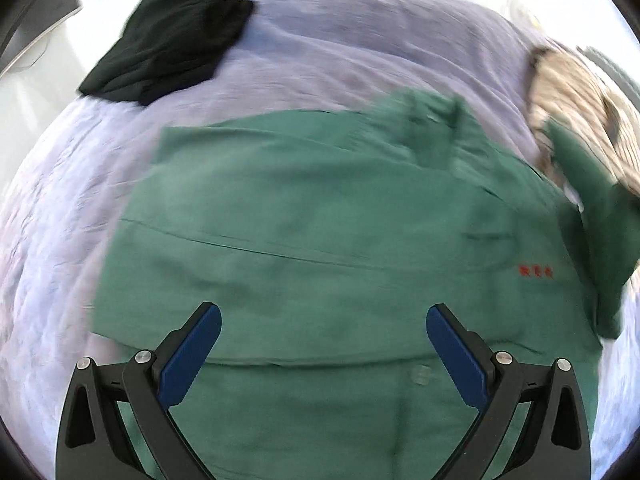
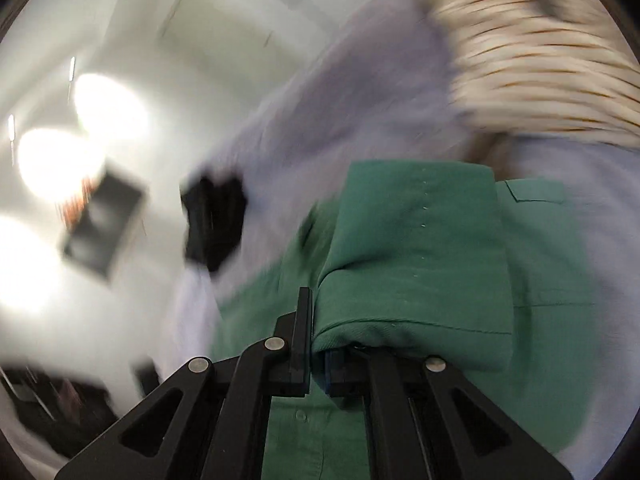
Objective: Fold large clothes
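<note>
Left-wrist view gives me the clearest look at the bed (image 1: 328,36), which fills most of what I can see: it is covered by a pale lilac, slightly wrinkled cover, and a glossy white floor (image 1: 36,92) shows beyond its far-left edge. The green shirt (image 1: 320,216) lies spread across the near half of the bed, with small red lettering toward its right side. A folded black garment (image 1: 168,40) sits at the far-left corner, well apart from the shirt, and a beige striped garment (image 1: 576,104) is bunched at the right edge, just beside the shirt's lifted end. My left gripper (image 1: 323,320) hovers over the shirt with its blue-padded fingers (image 1: 192,352) spread wide and nothing between them. On the right-wrist camera (badly smeared, so I read little of the room) I see bright glare patches on the white floor and a dark rectangular object I cannot identify. My right gripper (image 2: 318,344) has its fingers pressed together on a fold of the green shirt, which drapes up and over them.
</note>
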`<state>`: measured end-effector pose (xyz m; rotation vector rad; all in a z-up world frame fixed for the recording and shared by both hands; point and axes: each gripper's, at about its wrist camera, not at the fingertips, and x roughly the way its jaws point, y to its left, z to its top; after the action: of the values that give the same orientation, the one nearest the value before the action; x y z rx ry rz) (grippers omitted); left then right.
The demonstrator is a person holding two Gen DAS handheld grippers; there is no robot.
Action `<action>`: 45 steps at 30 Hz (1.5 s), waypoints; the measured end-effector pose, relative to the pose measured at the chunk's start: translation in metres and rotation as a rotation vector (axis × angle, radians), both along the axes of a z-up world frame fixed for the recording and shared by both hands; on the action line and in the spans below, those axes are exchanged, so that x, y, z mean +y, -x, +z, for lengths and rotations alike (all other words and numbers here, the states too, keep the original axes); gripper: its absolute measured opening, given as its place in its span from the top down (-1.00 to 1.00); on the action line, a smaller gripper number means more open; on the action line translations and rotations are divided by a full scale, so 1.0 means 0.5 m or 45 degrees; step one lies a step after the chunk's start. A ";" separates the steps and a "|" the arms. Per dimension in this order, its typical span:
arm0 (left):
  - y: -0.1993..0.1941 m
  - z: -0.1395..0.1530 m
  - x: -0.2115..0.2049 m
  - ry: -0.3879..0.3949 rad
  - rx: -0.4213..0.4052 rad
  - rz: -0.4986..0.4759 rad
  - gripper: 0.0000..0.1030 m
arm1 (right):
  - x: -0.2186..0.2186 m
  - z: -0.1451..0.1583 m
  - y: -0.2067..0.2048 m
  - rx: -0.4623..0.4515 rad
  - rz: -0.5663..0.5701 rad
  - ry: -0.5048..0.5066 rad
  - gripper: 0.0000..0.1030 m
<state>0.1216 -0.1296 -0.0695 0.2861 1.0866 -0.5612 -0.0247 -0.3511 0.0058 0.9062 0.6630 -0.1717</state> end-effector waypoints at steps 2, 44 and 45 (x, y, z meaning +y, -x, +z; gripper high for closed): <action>-0.027 -0.005 0.025 0.008 -0.002 0.038 -1.00 | 0.067 -0.044 -0.076 0.079 0.103 -0.006 0.90; -0.055 -0.096 -0.040 -0.007 0.101 -0.172 -1.00 | 0.038 -0.208 0.264 0.309 -0.548 -0.400 -0.37; -0.054 -0.109 -0.053 -0.040 0.092 -0.173 -1.00 | 0.021 -0.214 0.290 0.281 -0.614 -0.445 -0.37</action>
<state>0.1485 -0.1561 -0.1240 0.3714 1.1525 -0.6802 -0.1695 -0.3408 -0.1013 1.3911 0.6795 -0.6073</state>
